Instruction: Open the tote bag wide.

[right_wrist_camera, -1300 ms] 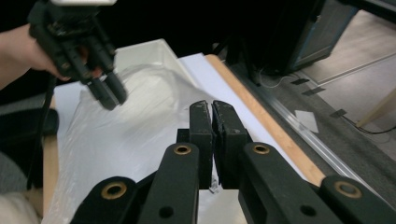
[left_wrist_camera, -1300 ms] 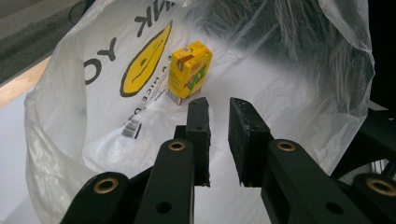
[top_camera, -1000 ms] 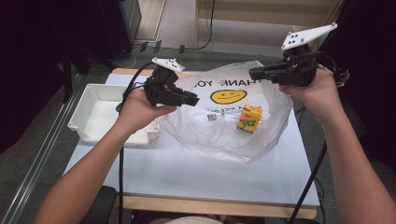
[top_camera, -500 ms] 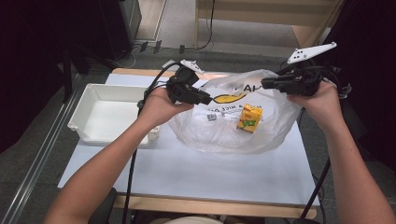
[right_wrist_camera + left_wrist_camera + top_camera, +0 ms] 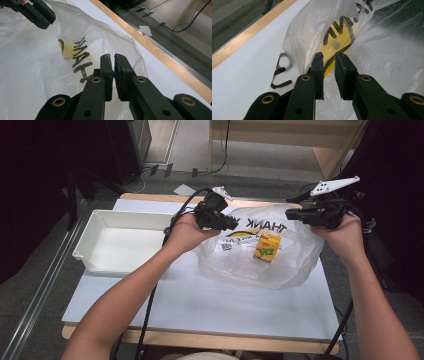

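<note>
Bag point(image 5: 260, 265) between left tongs point(image 5: 234, 226), right tongs point(image 5: 289, 214), both gripping it.

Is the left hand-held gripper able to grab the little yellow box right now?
Probably not. The box sits inside the plastic bag, so the film covers it, and the left hand-held gripper is already pinching the bag's edge beside it.

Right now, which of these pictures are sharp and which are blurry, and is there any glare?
High view: evenly lit and soft, dark at the sides, mild sheen on the plastic bag. Left gripper view: the jaws are sharp, the bag's print behind them is blurred. Right gripper view: jaws crisp, the bag looks washed-out white, and the far floor is soft.
</note>
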Tool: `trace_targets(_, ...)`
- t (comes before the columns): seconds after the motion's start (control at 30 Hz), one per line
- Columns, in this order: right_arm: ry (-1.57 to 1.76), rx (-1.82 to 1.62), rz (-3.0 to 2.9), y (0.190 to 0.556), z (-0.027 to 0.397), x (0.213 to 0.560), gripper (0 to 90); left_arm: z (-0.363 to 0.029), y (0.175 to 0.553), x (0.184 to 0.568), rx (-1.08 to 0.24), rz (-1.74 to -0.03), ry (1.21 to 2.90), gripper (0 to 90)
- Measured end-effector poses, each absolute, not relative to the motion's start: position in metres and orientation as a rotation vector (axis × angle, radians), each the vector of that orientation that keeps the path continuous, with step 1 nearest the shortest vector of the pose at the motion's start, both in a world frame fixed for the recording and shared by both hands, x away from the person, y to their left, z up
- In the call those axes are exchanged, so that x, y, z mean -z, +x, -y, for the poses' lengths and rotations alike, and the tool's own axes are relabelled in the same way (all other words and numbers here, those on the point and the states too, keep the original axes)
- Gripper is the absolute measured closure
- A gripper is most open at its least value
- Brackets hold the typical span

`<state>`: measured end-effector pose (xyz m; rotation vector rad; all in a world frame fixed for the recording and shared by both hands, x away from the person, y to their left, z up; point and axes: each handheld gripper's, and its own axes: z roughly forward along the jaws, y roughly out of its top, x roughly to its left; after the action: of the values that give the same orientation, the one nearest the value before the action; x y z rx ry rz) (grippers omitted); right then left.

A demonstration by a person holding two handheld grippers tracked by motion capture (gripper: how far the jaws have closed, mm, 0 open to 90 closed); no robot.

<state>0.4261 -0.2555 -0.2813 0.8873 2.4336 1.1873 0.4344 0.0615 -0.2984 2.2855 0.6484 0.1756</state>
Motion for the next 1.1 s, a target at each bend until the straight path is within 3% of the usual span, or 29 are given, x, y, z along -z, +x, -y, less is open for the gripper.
trace_targets(0.63,0.794,-1.257,-2.449,0.378,0.23,0.262,86.6,-0.045,0.402,0.288,-0.1,-0.516,2.283,78.3)
trace_targets(1.1,0.898,-1.02,-2.472,0.398,0.236,0.333,87.3,-0.023,0.438,0.349,-0.149,-0.639,2.338,80.3)
